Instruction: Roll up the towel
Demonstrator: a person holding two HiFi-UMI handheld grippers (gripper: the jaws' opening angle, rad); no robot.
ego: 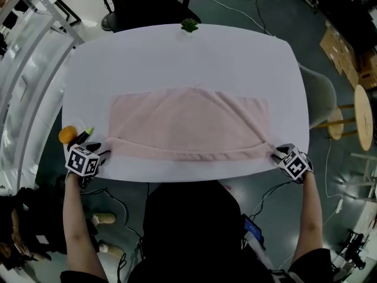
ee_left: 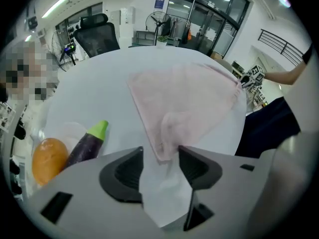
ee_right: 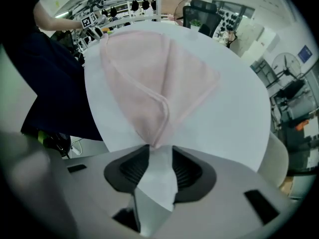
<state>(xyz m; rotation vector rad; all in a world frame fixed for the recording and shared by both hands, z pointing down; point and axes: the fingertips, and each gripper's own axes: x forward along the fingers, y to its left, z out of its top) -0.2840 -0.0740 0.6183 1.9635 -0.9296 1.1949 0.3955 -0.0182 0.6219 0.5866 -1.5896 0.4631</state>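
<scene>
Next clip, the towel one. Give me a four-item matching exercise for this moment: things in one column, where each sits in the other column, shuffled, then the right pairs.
Things
1. pink towel
2. orange fruit
3. small green object
4. right gripper

Places
A. at the far edge of the table
B. at the towel's near right corner
C. spread across the middle of the table, near edge folded over
D. at the table's near left, beside the eggplant

Pairs: 1-C, 2-D, 3-A, 4-B
</scene>
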